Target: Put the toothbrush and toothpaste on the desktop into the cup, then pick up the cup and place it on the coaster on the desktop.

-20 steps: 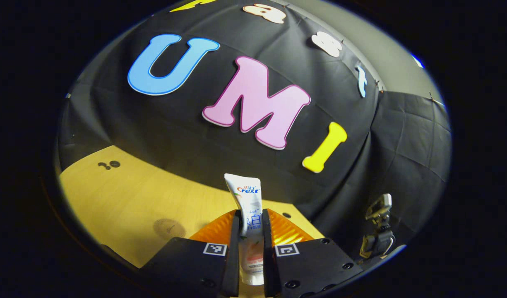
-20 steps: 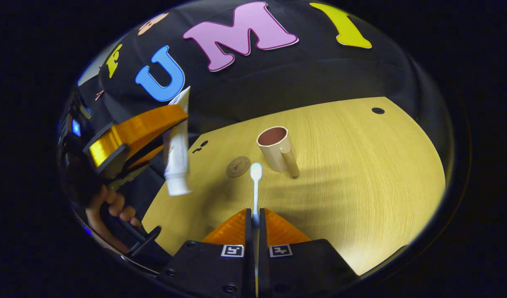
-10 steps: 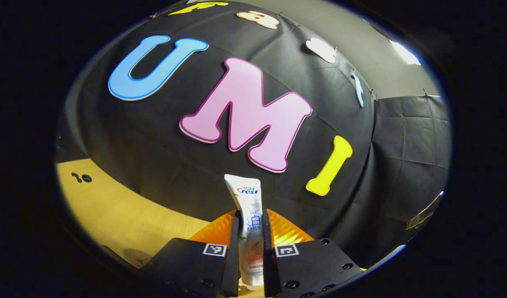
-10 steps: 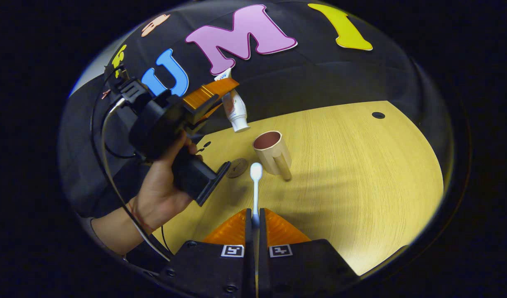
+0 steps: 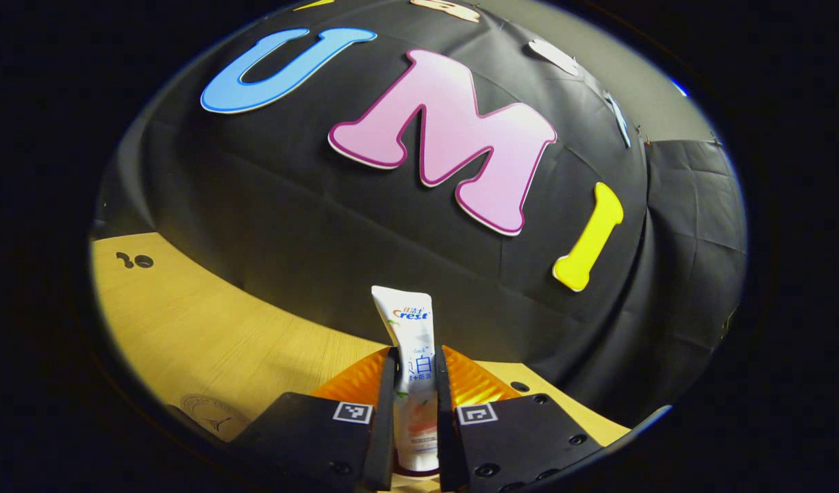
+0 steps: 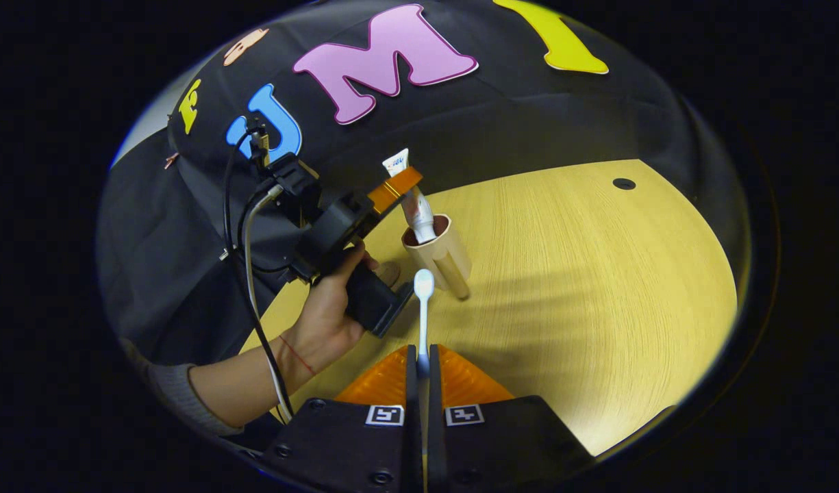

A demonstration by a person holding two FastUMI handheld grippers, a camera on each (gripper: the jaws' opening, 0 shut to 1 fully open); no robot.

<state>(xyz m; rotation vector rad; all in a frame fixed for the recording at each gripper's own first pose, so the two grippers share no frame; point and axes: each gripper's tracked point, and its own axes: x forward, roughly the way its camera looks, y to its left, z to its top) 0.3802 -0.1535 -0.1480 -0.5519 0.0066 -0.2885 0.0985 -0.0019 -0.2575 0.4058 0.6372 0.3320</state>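
- Left gripper has both fingers pressed on the toothpaste, the flat crimped end pointing up toward the booth wall.
- From the right gripper view, that left gripper sits over the cup, the toothpaste hanging cap-down with its lower end inside the cup's mouth.
- Whether the cap touches the bottom of the cup is hard to say; the rim hides it.
- A hand grips the left gripper's handle, a cable running down past the wrist.
- Right gripper is clamped tight on the toothbrush, handle between the fingers, white head sticking forward.
- The brush head is held just beside the cup on its near side, above the desktop.
- The cup stands upright on the wood, handle turned toward the camera.
- The coaster lies flat on the desktop, low and left in the left gripper view, partly cut off at the edge.
- In the right gripper view the coaster peeks out just left of the cup, mostly behind the hand.
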